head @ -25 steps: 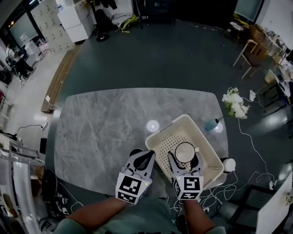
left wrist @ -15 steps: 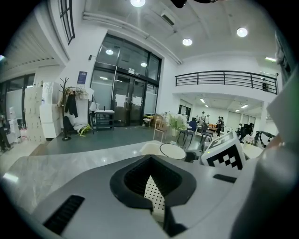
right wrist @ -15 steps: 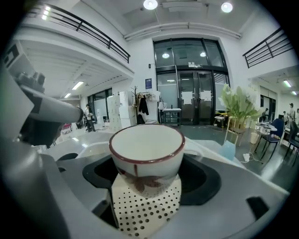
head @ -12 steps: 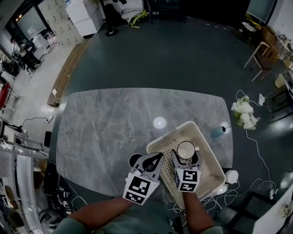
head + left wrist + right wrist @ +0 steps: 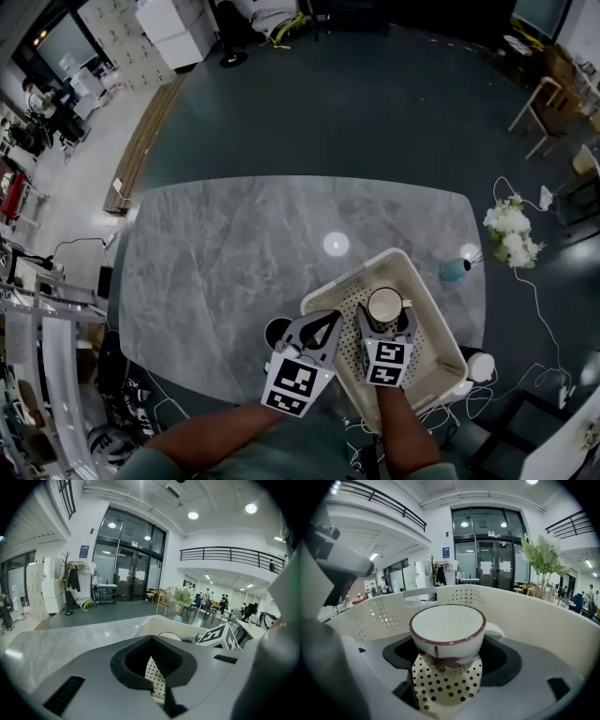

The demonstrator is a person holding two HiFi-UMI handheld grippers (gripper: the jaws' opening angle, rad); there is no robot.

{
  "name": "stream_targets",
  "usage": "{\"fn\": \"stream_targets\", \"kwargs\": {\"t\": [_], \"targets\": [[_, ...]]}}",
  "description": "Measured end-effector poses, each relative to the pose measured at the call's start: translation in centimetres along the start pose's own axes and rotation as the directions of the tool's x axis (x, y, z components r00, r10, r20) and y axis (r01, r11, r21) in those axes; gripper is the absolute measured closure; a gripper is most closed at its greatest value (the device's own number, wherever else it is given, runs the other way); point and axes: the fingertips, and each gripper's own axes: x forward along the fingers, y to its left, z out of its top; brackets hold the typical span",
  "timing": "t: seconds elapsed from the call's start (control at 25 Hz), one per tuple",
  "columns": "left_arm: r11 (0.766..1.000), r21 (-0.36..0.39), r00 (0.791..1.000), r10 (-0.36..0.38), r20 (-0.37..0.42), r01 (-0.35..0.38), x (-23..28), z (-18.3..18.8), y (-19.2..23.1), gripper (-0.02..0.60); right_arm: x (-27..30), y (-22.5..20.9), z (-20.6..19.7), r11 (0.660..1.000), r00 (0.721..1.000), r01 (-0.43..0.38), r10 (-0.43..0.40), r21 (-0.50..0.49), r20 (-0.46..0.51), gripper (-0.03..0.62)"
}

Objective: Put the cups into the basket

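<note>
Over the last second the left gripper (image 5: 319,330) has edged in against the near left rim of the basket (image 5: 441,319), while the right gripper (image 5: 385,319) has stayed over the basket's middle. The right jaws pinch a white cup (image 5: 384,303) with a dark red rim, upright, its handle to the right. In the right gripper view the cup (image 5: 447,630) sits between the dotted pads, and the perforated basket wall (image 5: 543,620) rises all round it; whether its base touches the floor of the basket cannot be told. The left jaws are pressed together with nothing between them. A dark round thing (image 5: 275,330) lies on the grey marble desk (image 5: 216,253) just beside the left gripper.
</note>
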Motion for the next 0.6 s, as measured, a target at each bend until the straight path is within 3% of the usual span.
{"fn": "stream_targets", "kwargs": {"t": [0.6], "targets": [[1.0, -0.002, 1.0, -0.02, -0.016, 0.02, 0.7, -0.5, -0.3, 0.574, 1.5, -0.6, -2.2, 1.0, 0.998, 0.02, -0.02, -0.007, -0.058, 0.223]]}}
